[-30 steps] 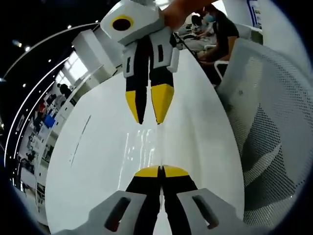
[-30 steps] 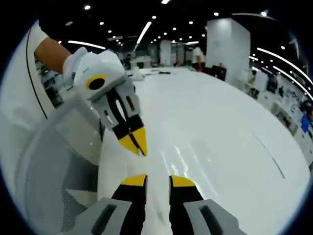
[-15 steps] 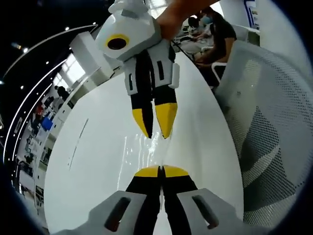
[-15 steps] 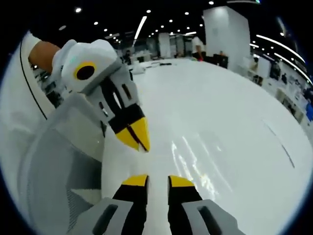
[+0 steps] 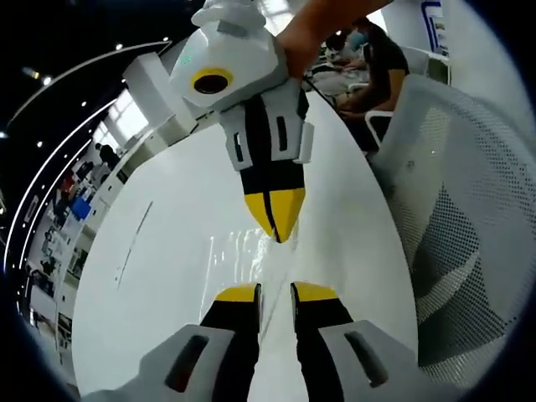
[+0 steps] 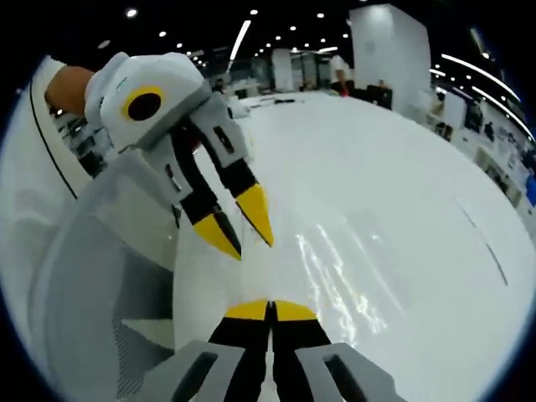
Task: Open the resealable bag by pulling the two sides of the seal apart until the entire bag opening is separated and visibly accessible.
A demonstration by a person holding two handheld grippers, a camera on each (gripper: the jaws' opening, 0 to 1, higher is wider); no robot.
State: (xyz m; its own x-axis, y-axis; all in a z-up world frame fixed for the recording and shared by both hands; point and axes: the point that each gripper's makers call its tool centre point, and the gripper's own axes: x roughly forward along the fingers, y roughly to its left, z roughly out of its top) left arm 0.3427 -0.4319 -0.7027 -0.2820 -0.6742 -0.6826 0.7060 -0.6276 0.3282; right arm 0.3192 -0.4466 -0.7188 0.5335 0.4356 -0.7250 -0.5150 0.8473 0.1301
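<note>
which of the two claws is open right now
The left claw: its yellow tips stand apart, also in the right gripper view. The right claw has its tips pressed together over the clear resealable bag.

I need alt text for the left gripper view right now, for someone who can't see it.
Over a clear plastic bag lying on a white table, the left gripper has its yellow-tipped jaws slightly apart, and the right gripper points down toward it from above with jaws shut. A white mesh chair stands to the right.
</note>
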